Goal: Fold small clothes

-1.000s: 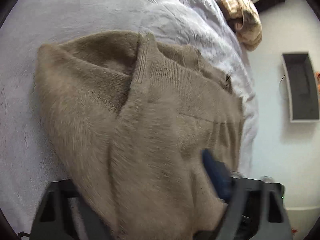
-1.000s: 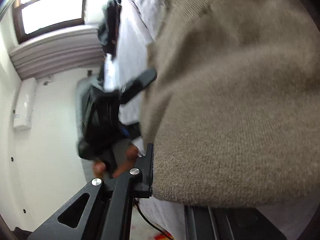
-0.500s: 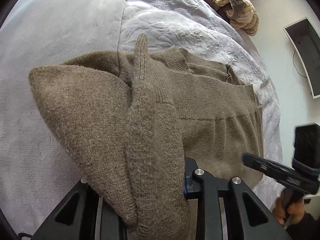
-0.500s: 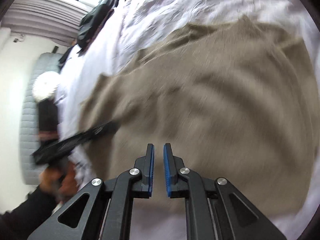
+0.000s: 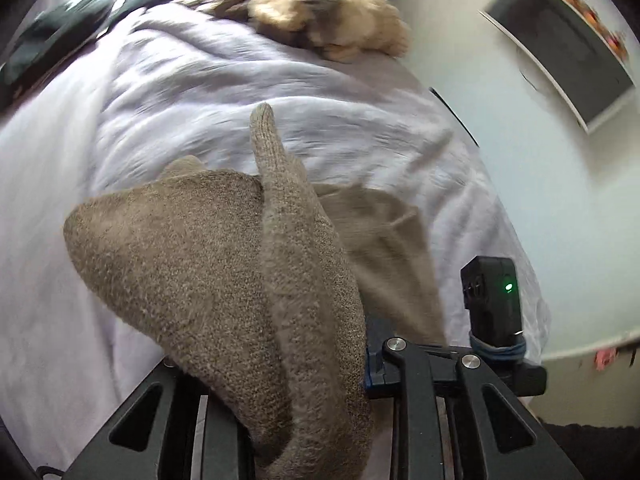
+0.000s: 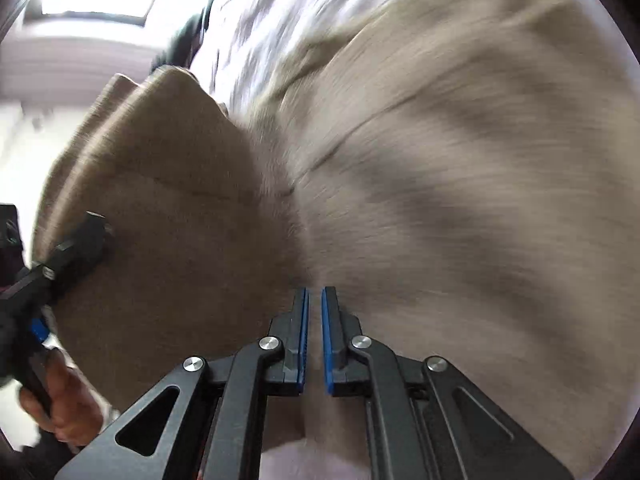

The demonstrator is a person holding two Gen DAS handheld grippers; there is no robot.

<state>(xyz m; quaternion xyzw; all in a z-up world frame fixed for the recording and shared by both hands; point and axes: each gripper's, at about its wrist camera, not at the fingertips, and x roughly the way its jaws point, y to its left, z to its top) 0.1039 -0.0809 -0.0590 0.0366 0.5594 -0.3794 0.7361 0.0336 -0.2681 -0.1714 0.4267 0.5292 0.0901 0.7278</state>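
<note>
Knitted taupe wool fills our left gripper [image 5: 316,364], which pinches a raised fold of the sweater [image 5: 208,280] above the pale bedspread [image 5: 240,92]. Our right gripper [image 6: 314,336] is pressed together on nothing, hovering over the sweater's flat part. Beyond lie a tan garment heap [image 5: 336,24], dark clothes [image 5: 52,40] and a grey tray [image 5: 560,48] on the floor.
</note>
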